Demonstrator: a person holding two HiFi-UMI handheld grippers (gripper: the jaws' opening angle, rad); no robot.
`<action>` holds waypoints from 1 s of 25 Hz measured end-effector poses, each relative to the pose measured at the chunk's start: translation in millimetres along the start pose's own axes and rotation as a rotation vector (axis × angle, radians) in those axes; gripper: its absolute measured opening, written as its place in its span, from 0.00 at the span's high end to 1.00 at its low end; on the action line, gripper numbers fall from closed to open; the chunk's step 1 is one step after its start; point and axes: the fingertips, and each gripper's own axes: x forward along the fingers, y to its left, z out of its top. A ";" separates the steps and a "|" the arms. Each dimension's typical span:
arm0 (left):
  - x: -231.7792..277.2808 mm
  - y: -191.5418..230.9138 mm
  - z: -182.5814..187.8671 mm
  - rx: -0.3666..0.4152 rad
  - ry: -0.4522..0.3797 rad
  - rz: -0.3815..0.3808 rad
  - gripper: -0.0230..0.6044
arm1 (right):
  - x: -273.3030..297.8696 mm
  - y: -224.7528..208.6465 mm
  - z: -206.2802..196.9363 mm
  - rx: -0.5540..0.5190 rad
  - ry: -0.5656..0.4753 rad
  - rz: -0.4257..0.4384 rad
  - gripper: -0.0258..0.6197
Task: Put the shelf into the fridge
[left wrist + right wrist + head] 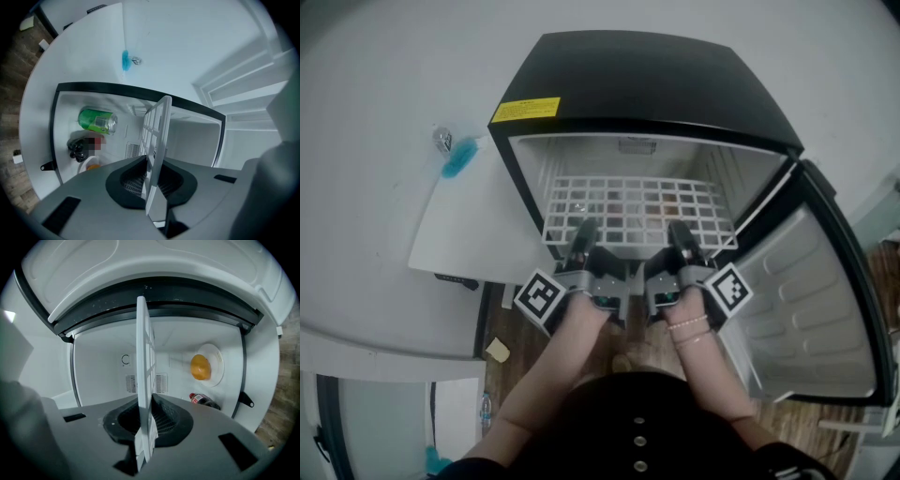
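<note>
Your left gripper point(582, 234) and right gripper point(680, 234) each pinch the near edge of the white wire shelf point(637, 208). It lies level, partly inside the open fridge point(656, 84), long axis left-right. The cavity's far wall is straight ahead.

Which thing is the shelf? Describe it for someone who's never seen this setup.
Find the black mini fridge standing with its door open. At its mouth, a flat white shelf is pinched at the front edge by the left gripper and the right gripper. Unlike the green can, the orange and the bottle inside, it is an open lattice of square cells.
</note>
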 end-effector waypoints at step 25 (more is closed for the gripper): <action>6.4 7.0 1.8 0.019 0.003 -0.035 0.91 | 2.8 -6.3 2.3 -0.003 -0.010 0.011 0.91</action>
